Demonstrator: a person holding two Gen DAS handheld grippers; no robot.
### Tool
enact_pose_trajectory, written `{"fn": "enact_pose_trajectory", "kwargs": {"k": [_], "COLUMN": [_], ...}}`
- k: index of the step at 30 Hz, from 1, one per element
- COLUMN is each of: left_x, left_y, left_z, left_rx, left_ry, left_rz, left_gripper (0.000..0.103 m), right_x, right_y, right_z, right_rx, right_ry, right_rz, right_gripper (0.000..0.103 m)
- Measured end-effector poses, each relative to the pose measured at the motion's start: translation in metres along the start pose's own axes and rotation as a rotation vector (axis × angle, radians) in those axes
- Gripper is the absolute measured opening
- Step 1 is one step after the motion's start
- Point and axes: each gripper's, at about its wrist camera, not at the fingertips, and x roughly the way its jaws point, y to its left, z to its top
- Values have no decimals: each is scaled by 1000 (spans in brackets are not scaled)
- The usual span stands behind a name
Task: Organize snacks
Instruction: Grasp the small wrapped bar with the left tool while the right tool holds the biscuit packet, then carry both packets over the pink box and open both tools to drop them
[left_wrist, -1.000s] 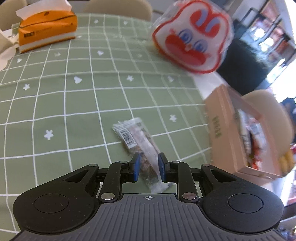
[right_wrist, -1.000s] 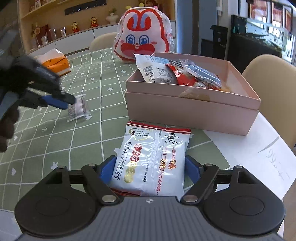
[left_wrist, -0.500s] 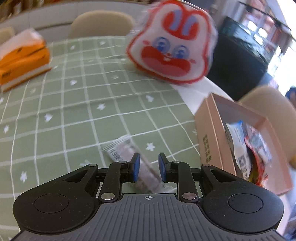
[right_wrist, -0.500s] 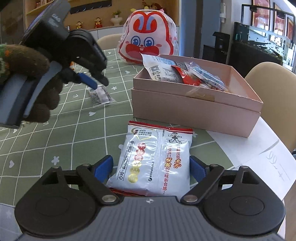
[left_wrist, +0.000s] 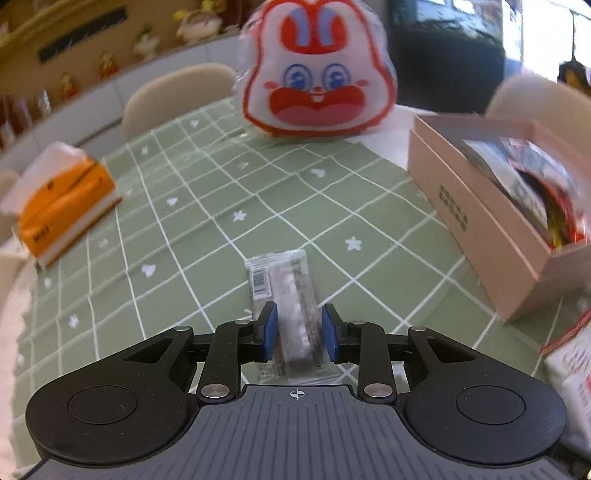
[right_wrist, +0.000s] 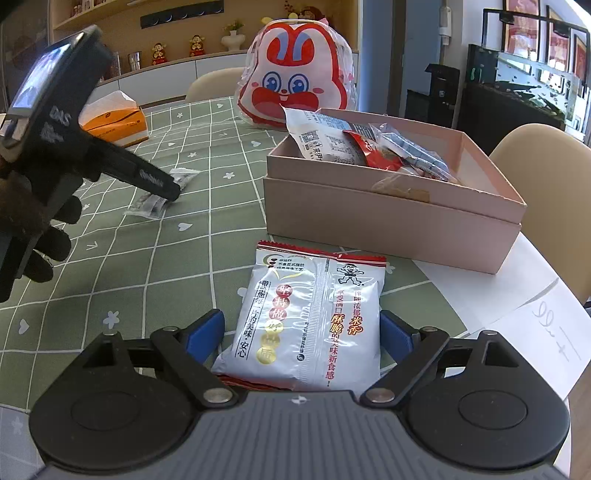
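Note:
A small clear snack packet (left_wrist: 291, 295) with a barcode lies on the green checked tablecloth (left_wrist: 207, 221). My left gripper (left_wrist: 297, 332) straddles its near end, pads a little apart from it on both sides. In the right wrist view the packet (right_wrist: 162, 192) lies under the left gripper's tip. A white and red rice cracker bag (right_wrist: 314, 314) lies flat between the wide-open fingers of my right gripper (right_wrist: 301, 334). A pink box (right_wrist: 406, 206) holding several snacks stands beyond it; it also shows in the left wrist view (left_wrist: 480, 221).
A red and white rabbit-face bag (right_wrist: 295, 81) stands at the back of the table. An orange tissue box (right_wrist: 114, 122) sits at the back left. White paper sheets (right_wrist: 517, 314) lie under and beside the box. Beige chairs ring the table.
My left gripper has swung round toward the pink box, so the clear packet now lies straight between its pads. The right gripper and cracker bag have hardly moved.

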Motion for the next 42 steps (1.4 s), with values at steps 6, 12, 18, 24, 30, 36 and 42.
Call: {"fn": "enact_pose_trajectory", "kwargs": {"k": [6, 12, 18, 24, 30, 36, 42], "left_x": [10, 21, 8, -35, -100, -161, -194], "left_y": [5, 22, 23, -4, -41, -69, -91], "left_z": [10, 7, -3, -26, -51, -22, 38], "left_rx": [-97, -176, -156, -110, -54, -33, -2], "left_ry": [20, 48, 52, 53, 44, -48, -204], "left_rz": [-125, -34, -99, -179, -283, -381, -465], "left_gripper": [76, 70, 40, 39, 39, 40, 40], "right_x": [0, 1, -2, -25, -71, -132, -178], "right_y": [0, 0, -2, -11, -32, -58, -85], "right_z": [-1, 2, 4, -2, -3, 30, 97], "right_rx": [-2, -11, -37, -42, -49, -117, -120], "right_ry": [4, 14, 29, 44, 33, -112, -316], "right_rz": [13, 19, 38, 34, 43, -13, -58], "right_gripper": [91, 94, 83, 75, 76, 76, 76]}}
